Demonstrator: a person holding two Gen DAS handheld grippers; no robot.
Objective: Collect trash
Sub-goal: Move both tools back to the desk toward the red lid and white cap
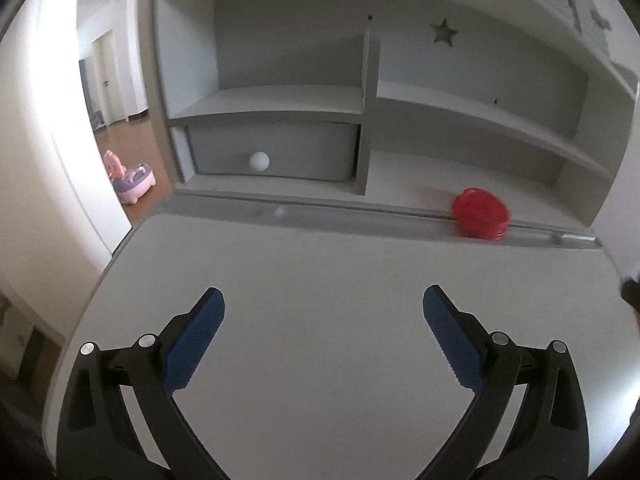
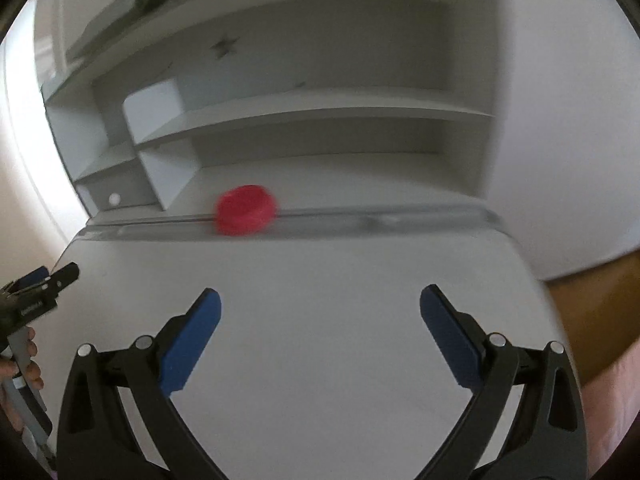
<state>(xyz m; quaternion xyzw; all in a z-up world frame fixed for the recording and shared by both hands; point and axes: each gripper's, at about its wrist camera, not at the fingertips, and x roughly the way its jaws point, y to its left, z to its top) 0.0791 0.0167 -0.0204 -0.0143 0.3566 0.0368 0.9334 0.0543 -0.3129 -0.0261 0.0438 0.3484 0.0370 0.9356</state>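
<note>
A round red object (image 1: 480, 213) lies at the back of the white desk (image 1: 320, 272), across the groove below the shelves; in the right wrist view the red object (image 2: 246, 209) looks blurred. My left gripper (image 1: 323, 304) hangs open over the bare desktop, well short of it, with nothing between its blue pads. My right gripper (image 2: 320, 302) is open too, empty, above the desk's near half. In the right wrist view the left gripper (image 2: 48, 280) shows at the left edge, held by a hand (image 2: 20, 364).
A grey shelf unit (image 1: 280, 100) rises behind the desk, with a drawer and its white round knob (image 1: 259, 161). A star cutout (image 1: 444, 32) marks the back panel. Left of the desk, a pink and purple toy (image 1: 130, 178) sits on the wooden floor. The desk's right edge (image 2: 536, 280) drops to brown floor.
</note>
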